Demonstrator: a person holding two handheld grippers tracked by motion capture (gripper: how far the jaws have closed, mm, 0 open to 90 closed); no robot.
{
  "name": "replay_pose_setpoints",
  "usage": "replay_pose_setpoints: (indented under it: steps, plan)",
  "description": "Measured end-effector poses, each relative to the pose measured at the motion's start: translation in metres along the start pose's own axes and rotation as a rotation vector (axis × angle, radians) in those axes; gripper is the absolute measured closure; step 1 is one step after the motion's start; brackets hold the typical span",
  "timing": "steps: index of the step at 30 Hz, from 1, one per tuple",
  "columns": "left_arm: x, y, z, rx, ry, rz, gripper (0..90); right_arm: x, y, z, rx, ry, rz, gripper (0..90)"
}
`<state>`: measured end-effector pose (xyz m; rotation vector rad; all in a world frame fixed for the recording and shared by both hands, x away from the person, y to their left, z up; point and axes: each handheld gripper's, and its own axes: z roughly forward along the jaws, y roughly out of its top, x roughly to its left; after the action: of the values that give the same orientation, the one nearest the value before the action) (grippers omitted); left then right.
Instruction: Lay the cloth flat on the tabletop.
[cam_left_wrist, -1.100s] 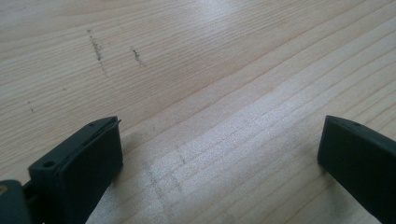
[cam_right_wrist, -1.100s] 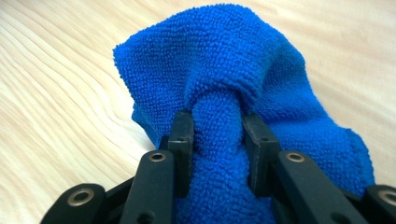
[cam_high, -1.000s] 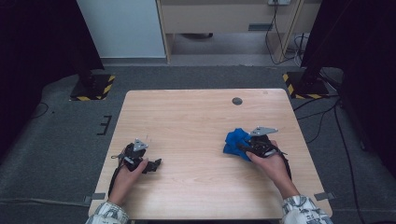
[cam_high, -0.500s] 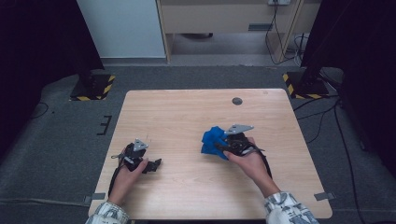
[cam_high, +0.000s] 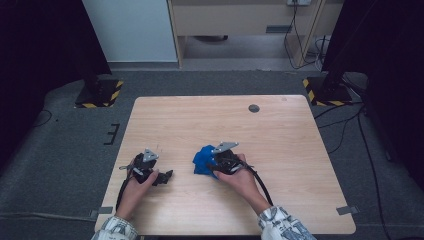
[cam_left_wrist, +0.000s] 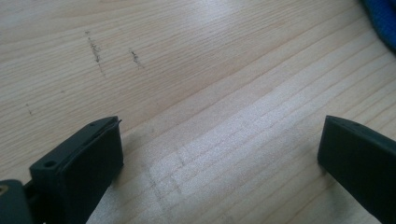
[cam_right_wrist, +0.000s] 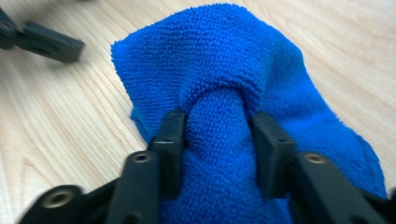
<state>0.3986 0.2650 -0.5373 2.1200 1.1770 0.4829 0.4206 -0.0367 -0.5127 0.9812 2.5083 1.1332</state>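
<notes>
Blue terry cloth (cam_right_wrist: 219, 88) pinched in right gripper (cam_right_wrist: 217, 135); drag low toward nine o'clock, left gripper (cam_left_wrist: 219, 154) spread wide, empty.

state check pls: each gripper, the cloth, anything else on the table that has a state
left gripper: jaws wide open, nothing between them, low over bare wood.
right gripper: jaws shut on a fold of the cloth.
blue cloth: bunched and crumpled, pinched at one fold, the rest lying on the table.
table: light wood, a few dark scuff marks.
round dark disc: sits near the far edge, apart from both grippers.
</notes>
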Motion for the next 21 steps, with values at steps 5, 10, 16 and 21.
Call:
replay_pose_setpoints:
  steps: [5,10,16,21]
  plan:
    - [-0.002,0.001,0.001,-0.003,-0.009,0.013,0.4,-0.003,0.002,-0.005,0.006,0.004,0.023,27.1]
    - [-0.006,0.004,0.000,-0.018,-0.005,0.015,5.7,-0.006,0.006,-0.029,-0.047,0.004,0.010,19.3]
    - [-0.013,0.009,-0.004,-0.053,-0.012,0.011,7.2,-0.019,0.001,-0.057,-0.084,-0.042,-0.004,32.0]
    - [-0.019,0.012,-0.005,-0.056,-0.019,0.015,8.3,-0.036,-0.022,-0.068,-0.076,-0.080,0.026,53.1]
